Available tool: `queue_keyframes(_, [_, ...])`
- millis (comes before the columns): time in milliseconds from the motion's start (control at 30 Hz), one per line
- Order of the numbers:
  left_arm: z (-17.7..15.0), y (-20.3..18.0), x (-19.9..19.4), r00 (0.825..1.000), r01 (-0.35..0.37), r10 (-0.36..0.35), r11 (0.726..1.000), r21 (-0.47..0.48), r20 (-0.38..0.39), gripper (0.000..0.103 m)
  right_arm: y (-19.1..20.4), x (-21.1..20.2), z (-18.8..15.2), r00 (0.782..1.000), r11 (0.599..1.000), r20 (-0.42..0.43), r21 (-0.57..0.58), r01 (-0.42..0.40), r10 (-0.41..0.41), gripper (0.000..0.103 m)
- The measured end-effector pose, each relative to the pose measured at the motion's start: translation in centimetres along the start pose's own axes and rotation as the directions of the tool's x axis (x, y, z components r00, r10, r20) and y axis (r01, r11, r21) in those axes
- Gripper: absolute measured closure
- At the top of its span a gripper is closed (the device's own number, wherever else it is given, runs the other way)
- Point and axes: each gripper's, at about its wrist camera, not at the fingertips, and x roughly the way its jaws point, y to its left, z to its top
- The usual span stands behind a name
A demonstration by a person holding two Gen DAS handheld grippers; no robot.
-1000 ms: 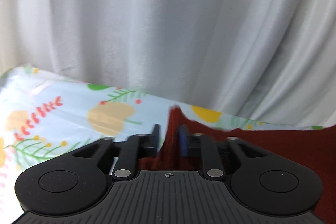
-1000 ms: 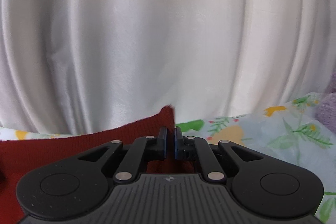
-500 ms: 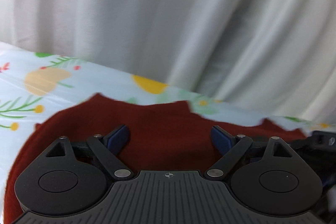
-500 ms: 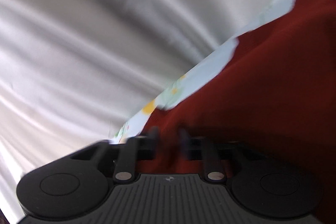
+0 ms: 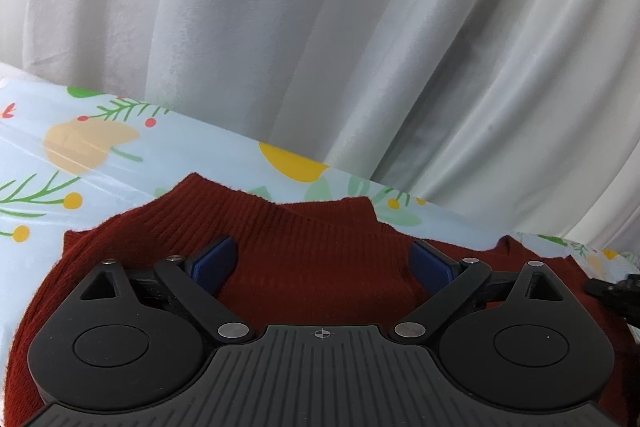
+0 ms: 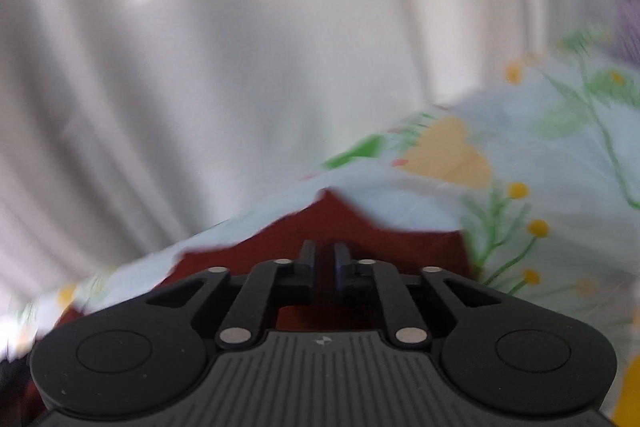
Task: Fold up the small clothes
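A dark red ribbed knit sweater lies on the floral tablecloth, its collar towards the curtain. My left gripper hovers just over the sweater's upper part, open wide, its blue pads far apart with nothing held. In the blurred right wrist view, my right gripper has its fingers close together with a thin fold of the red sweater between them, near a sweater corner. A dark part of the right gripper shows at the right edge of the left wrist view.
A white curtain hangs right behind the table's far edge. The light blue cloth with yellow and green flowers spreads to the right of the sweater. Something purple sits at the far right.
My left gripper opened and let go of the sweater, which now lies flat under it. My right gripper swung sharply and came back level, its fingers still close together on the red cloth.
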Motion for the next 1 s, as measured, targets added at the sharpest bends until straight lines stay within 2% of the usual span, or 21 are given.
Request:
queue_keyframes(67, [0.0, 0.0, 0.0, 1.0, -0.003, 0.003, 1.0, 0.004, -0.001, 0.005, 1.6, -1.7, -1.2, 0.995, 0.991, -0.015, -0.092, -0.101, 0.1, 0.064])
queue_keyframes(133, [0.0, -0.2, -0.1, 1.0, -0.011, 0.011, 1.0, 0.017, -0.006, 0.005, 2.4, -2.4, -2.3, 0.991, 0.972, -0.055, -0.195, -0.129, 0.121, 0.064])
queue_keyframes(167, [0.0, -0.3, -0.1, 1.0, -0.014, 0.015, 1.0, 0.027, -0.01, 0.005, 2.6, -2.3, -2.8, 0.995, 0.963, -0.063, -0.254, -0.096, 0.083, 0.065])
queue_keyframes(233, [0.1, -0.4, -0.4, 0.999, -0.026, 0.028, 0.997, 0.069, -0.022, 0.005, 2.0, -2.3, -3.0, 1.0, 0.941, -0.024, -0.339, -0.027, 0.02, 0.075])
queue_keyframes(267, [0.1, -0.4, -0.6, 0.999, -0.029, 0.032, 0.995, 0.095, -0.028, 0.006, 1.8, -2.6, -3.0, 0.999, 0.925, 0.013, -0.378, 0.044, -0.042, 0.076])
queue_keyframes(333, [0.1, -0.3, -1.6, 0.998, -0.051, 0.056, 0.987, 0.152, -0.029, 0.005, 2.0, -3.0, -3.1, 0.974, 0.882, 0.078, -0.414, 0.224, -0.211, 0.074])
queue_keyframes(367, [0.1, -0.1, -2.3, 0.993, -0.108, 0.116, 0.977, 0.182, -0.032, 0.003, 1.6, -3.7, -2.9, 0.968, 0.884, 0.077, -0.394, 0.251, -0.241, 0.073])
queue_keyframes(400, [0.0, 0.5, -3.1, 0.983, -0.17, 0.181, 0.965, 0.199, -0.04, 0.003, 1.1, -4.7, -2.6, 0.971, 0.905, 0.057, -0.352, 0.239, -0.234, 0.073])
queue_keyframes(433, [-0.1, 1.3, -3.9, 0.979, -0.186, 0.199, 0.964, 0.191, -0.053, 0.003, 0.4, -5.8, -2.6, 0.98, 0.931, 0.028, -0.306, 0.197, -0.198, 0.073])
queue_keyframes(500, [-0.5, 3.3, -6.9, 0.984, -0.157, 0.166, 0.98, 0.122, -0.068, 0.003, -0.3, -8.7, -3.2, 0.994, 0.965, -0.012, -0.24, 0.102, -0.108, 0.071])
queue_keyframes(567, [-1.3, 5.0, -10.1, 0.985, -0.159, 0.162, 0.986, 0.053, -0.063, 0.003, -0.2, -11.4, -4.6, 0.998, 0.973, -0.033, -0.228, 0.039, -0.048, 0.068])
queue_keyframes(633, [-2.4, 6.4, -13.5, 0.987, -0.151, 0.149, 0.988, -0.023, -0.063, 0.003, 0.9, -12.7, -6.6, 0.998, 0.972, -0.059, -0.234, -0.007, -0.007, 0.066])
queue_keyframes(700, [-3.9, 7.4, -16.5, 0.995, -0.083, 0.077, 0.991, -0.108, -0.059, 0.003, 2.9, -12.3, -8.1, 0.994, 0.969, -0.097, -0.239, -0.069, 0.047, 0.066])
queue_keyframes(767, [-5.0, 7.7, -18.1, 0.997, -0.029, 0.014, 0.982, -0.186, -0.081, 0.003, 4.4, -12.5, -9.6, 0.985, 0.96, -0.141, -0.249, -0.129, 0.096, 0.066])
queue_keyframes(867, [-6.1, 7.9, -18.7, 0.992, 0.041, -0.072, 0.959, -0.28, -0.102, 0.003, 6.7, -12.3, -11.2, 0.967, 0.94, -0.198, -0.27, -0.209, 0.158, 0.066])
queue_keyframes(933, [-6.4, 7.9, -18.3, 0.989, 0.046, -0.088, 0.946, -0.322, -0.118, 0.005, 8.4, -12.1, -11.9, 0.955, 0.925, -0.227, -0.283, -0.252, 0.191, 0.066])
queue_keyframes(1000, [-6.7, 8.2, -17.7, 0.986, 0.066, -0.117, 0.93, -0.362, -0.121, 0.011, 10.1, -12.5, -12.5, 0.944, 0.907, -0.247, -0.304, -0.292, 0.221, 0.066])
